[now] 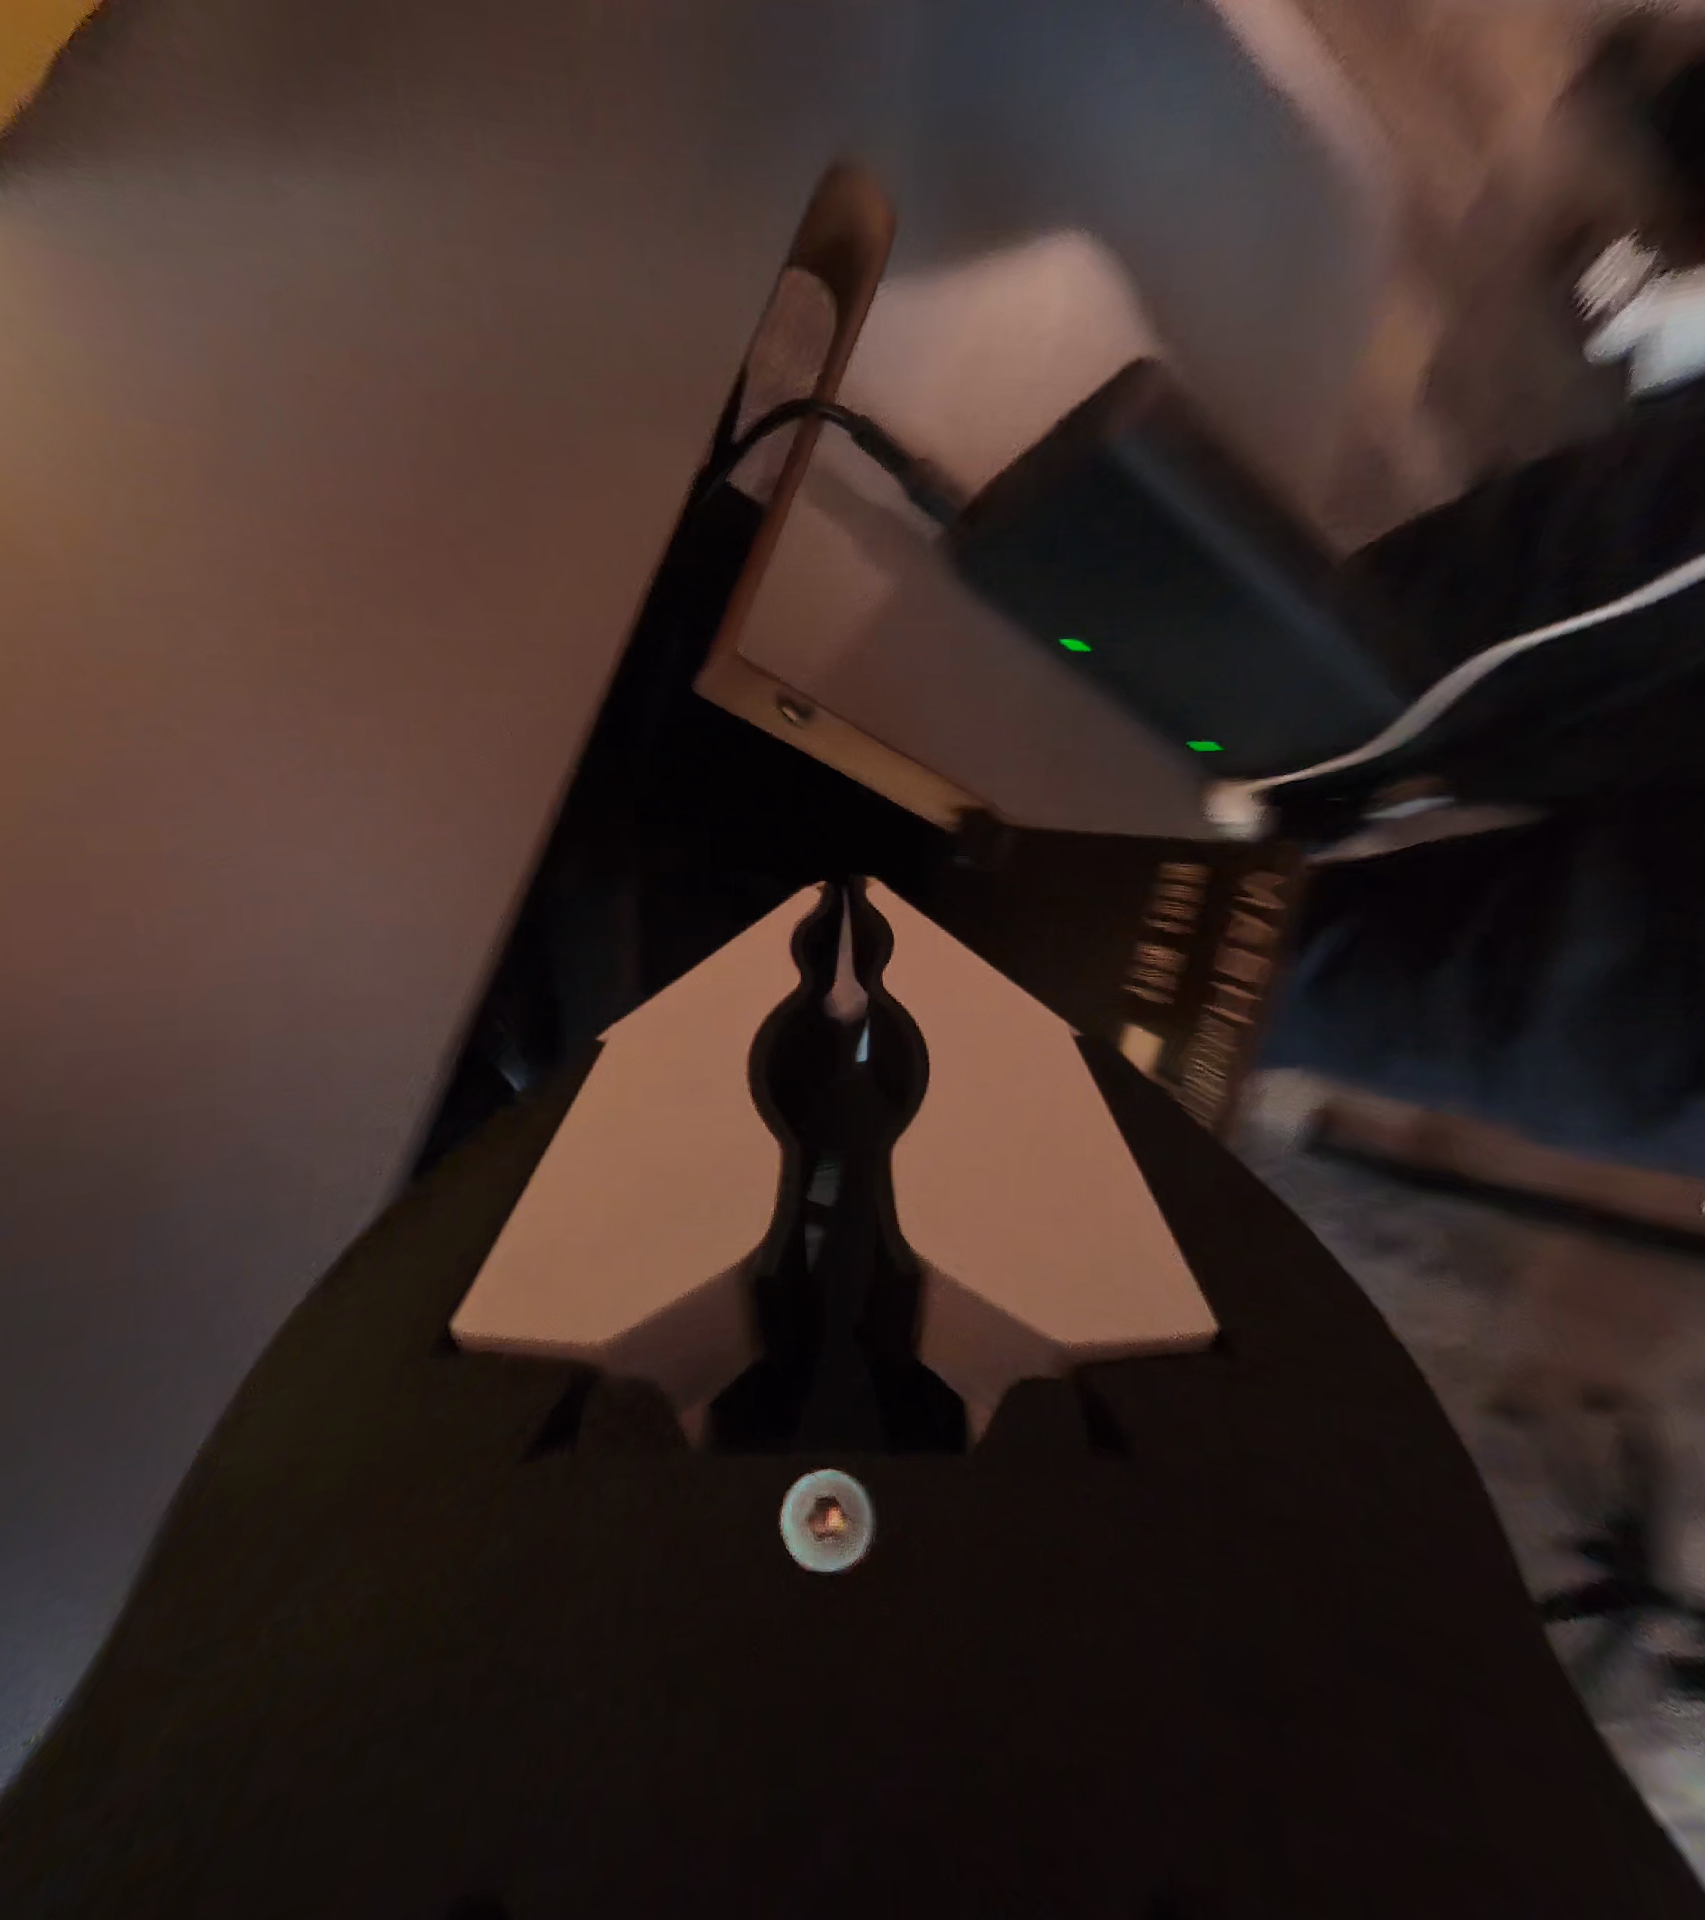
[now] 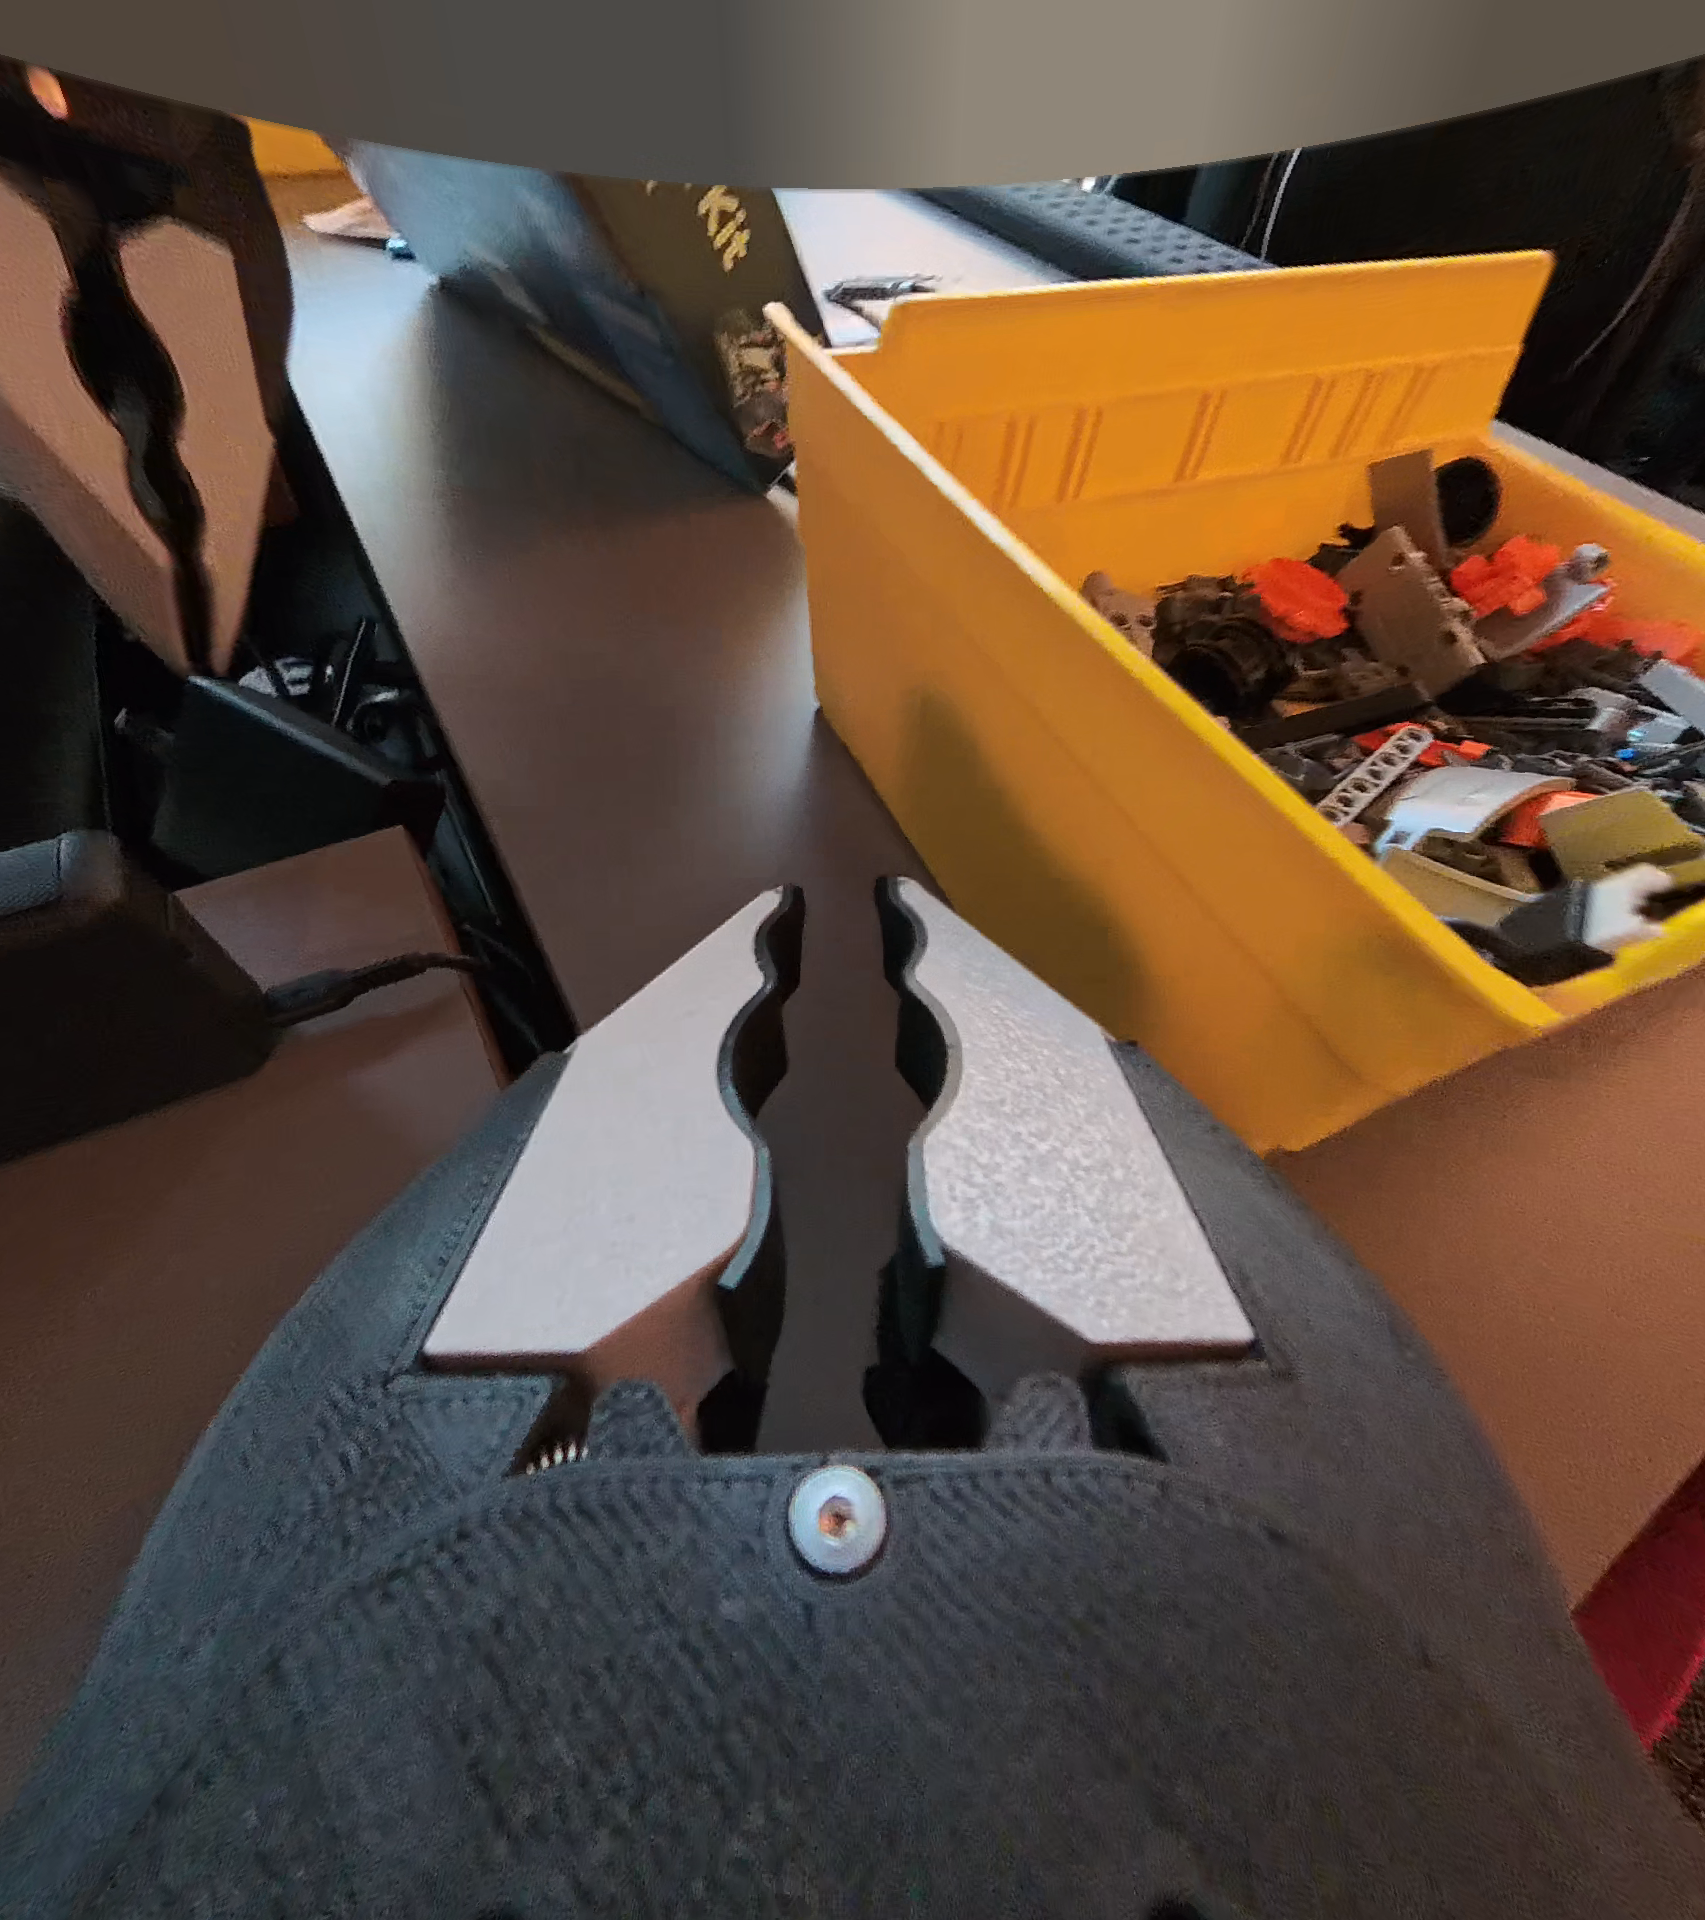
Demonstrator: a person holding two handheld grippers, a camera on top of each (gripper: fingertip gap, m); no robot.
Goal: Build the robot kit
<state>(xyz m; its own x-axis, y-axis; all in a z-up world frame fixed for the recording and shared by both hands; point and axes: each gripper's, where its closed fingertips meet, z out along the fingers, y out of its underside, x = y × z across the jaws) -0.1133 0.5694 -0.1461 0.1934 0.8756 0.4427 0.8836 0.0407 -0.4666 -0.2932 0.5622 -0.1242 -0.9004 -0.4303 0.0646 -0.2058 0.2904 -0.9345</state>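
My left gripper (image 1: 843, 890) is shut and empty, held off the edge of a grey-brown table (image 1: 256, 623); this view is tilted and blurred. It also shows in the right wrist view (image 2: 202, 649), shut, at the upper left beyond the table's left edge. My right gripper (image 2: 837, 894) is open with a narrow gap and empty, low over the table (image 2: 567, 623). A yellow bin (image 2: 1035, 779) stands just to its right, filled with several small grey, black and orange building parts (image 2: 1502, 727).
A dark box (image 2: 682, 343) lies behind the bin. A black device with green lights (image 1: 1170, 623) and a white cable (image 1: 1554, 644) sit on a shelf under the table. A black unit (image 2: 48, 987) with a cable is at left. A red object (image 2: 1658, 1621) sits below the table edge. About 20 cm separates my left fingertips from my right.
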